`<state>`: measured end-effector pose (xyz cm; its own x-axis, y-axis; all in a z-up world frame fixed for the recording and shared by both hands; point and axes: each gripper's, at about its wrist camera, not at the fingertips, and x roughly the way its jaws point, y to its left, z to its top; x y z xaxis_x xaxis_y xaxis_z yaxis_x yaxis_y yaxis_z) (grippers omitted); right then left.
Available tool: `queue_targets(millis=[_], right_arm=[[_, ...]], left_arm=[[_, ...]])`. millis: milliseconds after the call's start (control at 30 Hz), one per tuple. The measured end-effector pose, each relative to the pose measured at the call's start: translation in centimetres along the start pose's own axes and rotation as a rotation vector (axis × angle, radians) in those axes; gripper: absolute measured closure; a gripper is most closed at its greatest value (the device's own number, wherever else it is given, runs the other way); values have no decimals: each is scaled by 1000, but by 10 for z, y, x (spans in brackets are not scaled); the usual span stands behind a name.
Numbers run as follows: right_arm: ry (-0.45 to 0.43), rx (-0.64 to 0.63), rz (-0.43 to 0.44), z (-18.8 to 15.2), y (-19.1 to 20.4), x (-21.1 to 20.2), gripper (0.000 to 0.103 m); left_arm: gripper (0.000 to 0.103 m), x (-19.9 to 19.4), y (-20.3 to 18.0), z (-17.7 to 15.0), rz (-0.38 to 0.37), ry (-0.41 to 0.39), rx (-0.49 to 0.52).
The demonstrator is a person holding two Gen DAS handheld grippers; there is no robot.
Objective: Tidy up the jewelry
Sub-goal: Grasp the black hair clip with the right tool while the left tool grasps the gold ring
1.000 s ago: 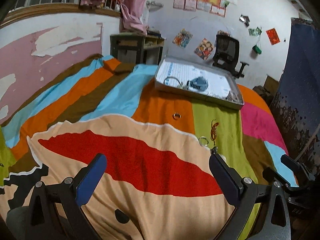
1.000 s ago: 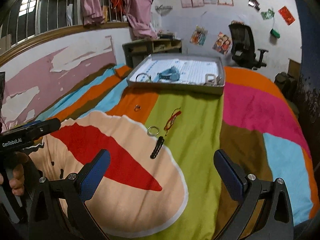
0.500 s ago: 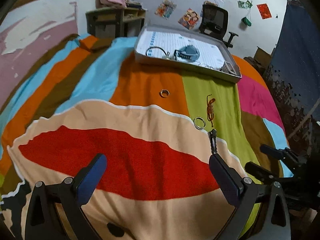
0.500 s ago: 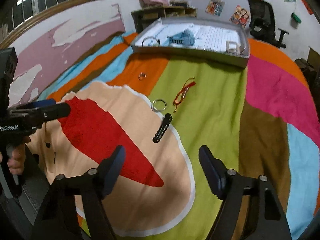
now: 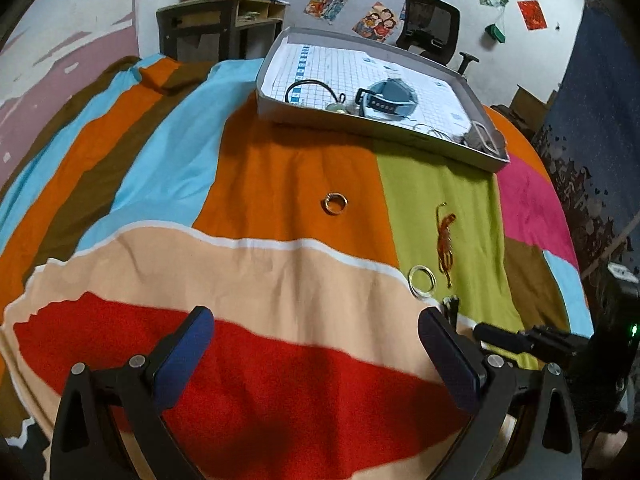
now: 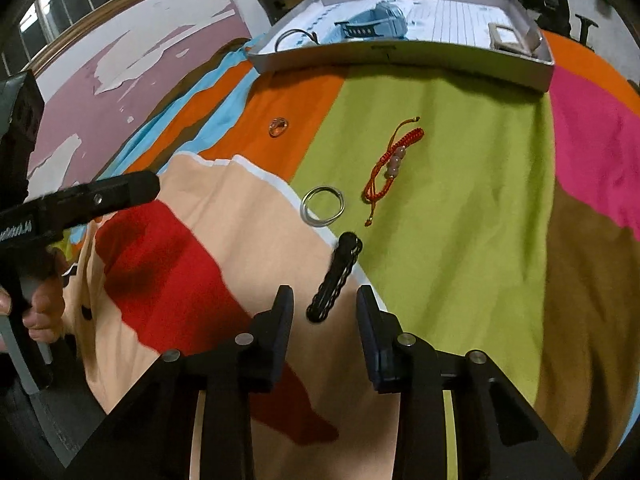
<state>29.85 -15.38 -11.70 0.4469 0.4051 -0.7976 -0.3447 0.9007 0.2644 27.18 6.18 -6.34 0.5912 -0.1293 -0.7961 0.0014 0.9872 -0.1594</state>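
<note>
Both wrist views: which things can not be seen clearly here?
- Black bracelet: left wrist view, mostly hidden behind that gripper's finger.
- Items in the tray's right corner: both views, too small and cluttered to identify.
- Small ring: right wrist view, too small for detail.

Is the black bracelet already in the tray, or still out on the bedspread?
Out. The black bracelet lies on the bedspread, between the open right tongs, far from the tray.

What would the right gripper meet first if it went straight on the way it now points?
Most likely the black bracelet. It lies lengthwise on the bedspread, its near end already between the open jaws of the right gripper. Beyond it sits the silver ring. The gripper's height above the bed is unclear.
</note>
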Motion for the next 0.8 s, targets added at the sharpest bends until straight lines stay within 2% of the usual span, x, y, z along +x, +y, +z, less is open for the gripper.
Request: queue_targets(millis=[67, 133, 233, 300, 367, 633, 800], right_arm=[[7, 13, -5, 4, -2, 10, 74], [11, 32, -17, 7, -5, 19, 87], [4, 76, -17, 8, -9, 28, 92], [-18, 80, -33, 13, -9, 32, 92], [-43, 80, -58, 18, -9, 35, 92], [-111, 97, -114, 35, -21, 38, 92], [-139, 128, -147, 47, -35, 39, 92]], left_arm=[[0, 11, 3, 9, 2, -3, -8], [0, 19, 6, 16, 8, -14, -5], [2, 34, 8, 27, 30, -40, 19], [9, 44, 9, 33, 22, -44, 25], [11, 51, 9, 37, 1, -48, 27], [14, 74, -5, 44, -60, -112, 108], [35, 92, -16, 49, -60, -106, 185]])
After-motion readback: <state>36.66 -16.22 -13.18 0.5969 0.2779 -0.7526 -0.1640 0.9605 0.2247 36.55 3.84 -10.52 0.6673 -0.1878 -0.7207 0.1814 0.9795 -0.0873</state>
